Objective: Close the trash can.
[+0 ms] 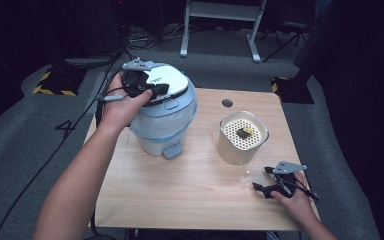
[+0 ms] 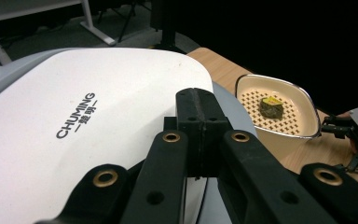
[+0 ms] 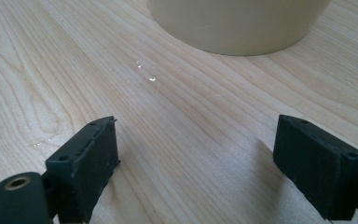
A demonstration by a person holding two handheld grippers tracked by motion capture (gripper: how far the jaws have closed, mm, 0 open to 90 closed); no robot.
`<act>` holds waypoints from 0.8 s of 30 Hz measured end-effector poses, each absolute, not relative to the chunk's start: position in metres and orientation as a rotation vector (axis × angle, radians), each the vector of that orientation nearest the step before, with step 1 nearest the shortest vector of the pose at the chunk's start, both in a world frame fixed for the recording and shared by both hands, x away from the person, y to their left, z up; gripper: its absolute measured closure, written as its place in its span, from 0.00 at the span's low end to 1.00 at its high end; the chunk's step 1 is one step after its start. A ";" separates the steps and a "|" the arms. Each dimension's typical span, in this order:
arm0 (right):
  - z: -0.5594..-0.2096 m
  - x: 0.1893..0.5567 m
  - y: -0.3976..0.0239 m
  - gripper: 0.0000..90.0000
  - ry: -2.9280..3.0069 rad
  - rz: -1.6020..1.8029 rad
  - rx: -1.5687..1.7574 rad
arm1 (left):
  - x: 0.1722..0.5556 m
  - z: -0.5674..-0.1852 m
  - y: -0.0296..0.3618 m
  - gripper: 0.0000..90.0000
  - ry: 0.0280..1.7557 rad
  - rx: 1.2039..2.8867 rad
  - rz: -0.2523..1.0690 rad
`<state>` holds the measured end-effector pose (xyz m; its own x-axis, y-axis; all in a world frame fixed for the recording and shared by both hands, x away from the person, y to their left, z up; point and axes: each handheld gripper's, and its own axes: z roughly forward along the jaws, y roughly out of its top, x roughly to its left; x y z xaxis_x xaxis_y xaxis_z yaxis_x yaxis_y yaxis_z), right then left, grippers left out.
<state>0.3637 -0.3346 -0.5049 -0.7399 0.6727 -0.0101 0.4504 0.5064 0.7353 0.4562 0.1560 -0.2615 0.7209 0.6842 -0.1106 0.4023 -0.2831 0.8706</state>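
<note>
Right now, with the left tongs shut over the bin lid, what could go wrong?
1. The left tongs are shut with nothing between them, above the smooth white lid; pressing there might slip.
2. The bin stands near the table's far left corner; a push could shift it off.
3. The cream container sits close to the open right tongs.

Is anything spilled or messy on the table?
Yes, a little. Some small shiny wet-looking spots sit on the bare wooden table, just in front of the cream container. They look like spilled drops, or maybe clear scraps. A dark lump with a yellow bit lies on the container's holed insert.
</note>
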 end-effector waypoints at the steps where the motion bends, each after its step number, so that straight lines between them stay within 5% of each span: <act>1: -0.505 0.364 -0.335 0.15 2.458 1.071 0.944 | 0.456 -0.262 0.156 1.00 0.836 1.918 0.353; 24: -0.505 0.364 -0.335 0.15 2.458 1.071 0.945 | 0.457 -0.265 0.146 1.00 0.832 2.015 0.406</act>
